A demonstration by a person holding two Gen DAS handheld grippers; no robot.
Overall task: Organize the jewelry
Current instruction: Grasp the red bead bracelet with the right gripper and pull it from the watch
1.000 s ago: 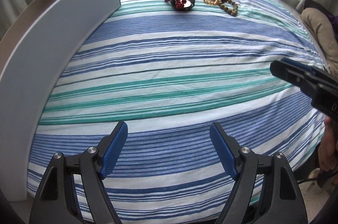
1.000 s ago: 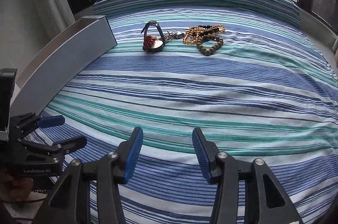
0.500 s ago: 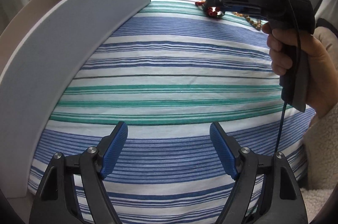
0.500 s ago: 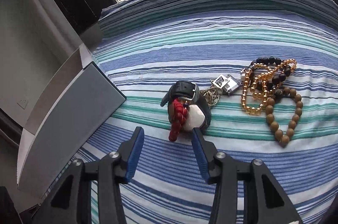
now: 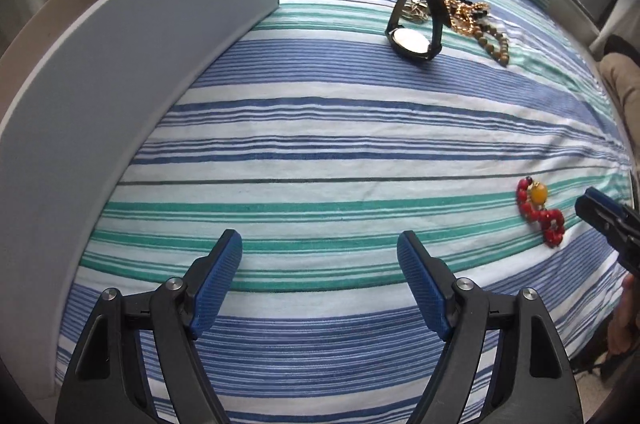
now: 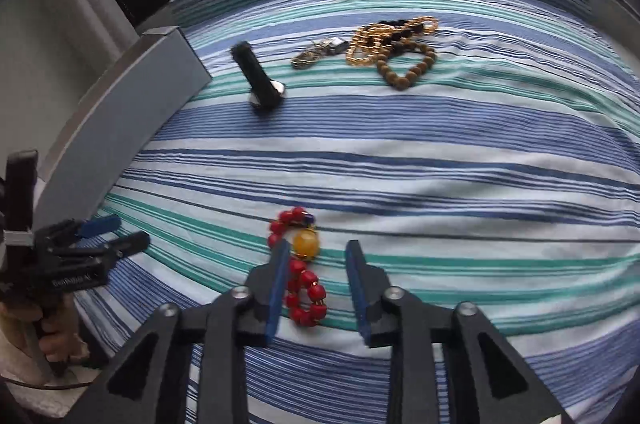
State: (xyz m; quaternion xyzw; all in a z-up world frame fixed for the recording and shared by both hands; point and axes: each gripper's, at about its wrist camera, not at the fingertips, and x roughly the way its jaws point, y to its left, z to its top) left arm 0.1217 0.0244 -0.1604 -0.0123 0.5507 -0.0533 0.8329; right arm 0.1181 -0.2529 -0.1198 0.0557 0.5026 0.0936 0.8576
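Releasing the red bead bracelet onto the bed, the right tool is spreading; left tool gapes empty. Next likely: fetching the watch.

Both grippers — black frames, silver screws — carry ribbed blue fingers.

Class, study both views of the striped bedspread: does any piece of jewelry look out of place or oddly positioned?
The red bead bracelet lies alone near the front, apart from the watch, keys and bead strands clustered farther back. It lies between the opening jaws of the right gripper. The watch stands propped on its strap.
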